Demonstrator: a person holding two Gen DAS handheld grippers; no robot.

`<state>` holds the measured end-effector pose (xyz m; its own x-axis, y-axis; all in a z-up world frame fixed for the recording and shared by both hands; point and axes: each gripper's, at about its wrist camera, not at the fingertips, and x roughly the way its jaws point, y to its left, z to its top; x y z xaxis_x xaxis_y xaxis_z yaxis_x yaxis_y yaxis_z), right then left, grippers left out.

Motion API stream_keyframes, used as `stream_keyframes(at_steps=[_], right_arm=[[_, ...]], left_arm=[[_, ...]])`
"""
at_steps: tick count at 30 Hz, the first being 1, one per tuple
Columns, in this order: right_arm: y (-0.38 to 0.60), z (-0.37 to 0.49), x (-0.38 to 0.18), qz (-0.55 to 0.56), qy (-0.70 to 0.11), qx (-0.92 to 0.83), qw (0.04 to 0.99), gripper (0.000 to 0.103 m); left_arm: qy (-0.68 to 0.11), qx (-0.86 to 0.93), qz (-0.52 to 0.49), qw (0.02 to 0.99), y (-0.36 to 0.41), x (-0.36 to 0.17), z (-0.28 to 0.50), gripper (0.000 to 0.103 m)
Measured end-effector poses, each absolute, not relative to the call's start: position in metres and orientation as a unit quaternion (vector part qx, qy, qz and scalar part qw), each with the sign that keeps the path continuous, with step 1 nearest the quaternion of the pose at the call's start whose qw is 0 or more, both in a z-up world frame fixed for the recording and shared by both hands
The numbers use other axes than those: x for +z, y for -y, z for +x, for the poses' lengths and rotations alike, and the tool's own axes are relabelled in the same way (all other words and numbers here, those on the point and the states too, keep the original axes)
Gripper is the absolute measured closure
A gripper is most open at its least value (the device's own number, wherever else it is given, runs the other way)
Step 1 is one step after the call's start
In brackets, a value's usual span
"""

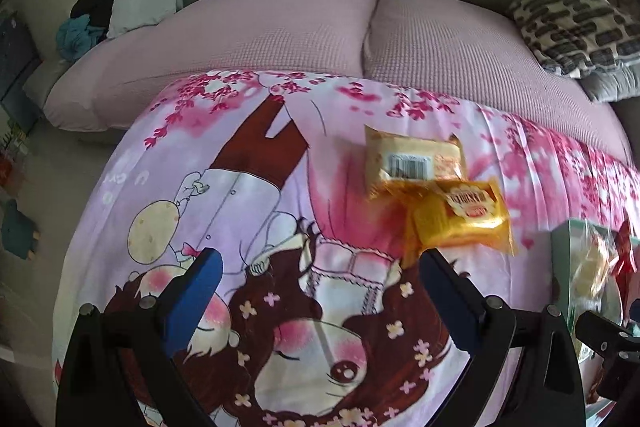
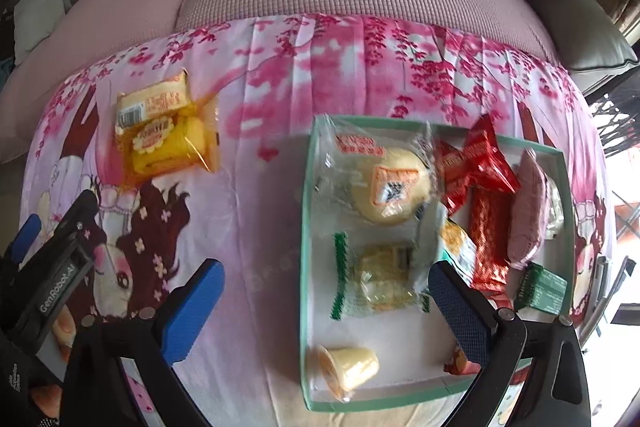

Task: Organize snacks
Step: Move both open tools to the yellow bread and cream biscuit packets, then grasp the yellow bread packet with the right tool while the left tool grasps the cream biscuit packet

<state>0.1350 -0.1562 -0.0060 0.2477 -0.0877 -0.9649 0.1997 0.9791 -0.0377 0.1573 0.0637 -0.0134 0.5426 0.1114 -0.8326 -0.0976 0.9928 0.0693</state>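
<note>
Two yellow snack packets lie stacked on the pink cartoon cloth: a pale one with a barcode and a bright yellow one overlapping it. My left gripper is open and empty, just short of them. A green-rimmed box holds several snacks: a round cake in clear wrap, a green-striped packet, red packets, a pink cake, a jelly cup. My right gripper is open and empty over the box's near left part.
The cloth covers a table in front of a sofa with pink seat covers and a patterned cushion. The box edge shows at right in the left wrist view. The left gripper's body shows at left in the right wrist view.
</note>
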Motion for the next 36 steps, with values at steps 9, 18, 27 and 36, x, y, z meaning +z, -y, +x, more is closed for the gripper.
stream_keyframes(at_steps=[9,18,27,36], right_arm=[[0.131,0.160,-0.008,0.031,-0.602,-0.072,0.794,0.000],[0.098,0.198,-0.006,0.043,-0.586,-0.038,0.808,0.000],[0.063,0.223,-0.034,0.031,-0.602,-0.008,0.798,0.000],[0.049,0.239,-0.066,0.026,-0.622,0.004,0.782,0.000]], left_arm=[[-0.504,0.048,-0.041,0.861,-0.091,-0.022,0.174,0.004],[-0.511,0.063,-0.077,0.854,-0.122,-0.035,0.187,0.004],[-0.526,0.086,-0.091,0.841,-0.140,-0.050,0.196,0.004],[-0.531,0.082,-0.086,0.839,-0.146,-0.057,0.207,0.005]])
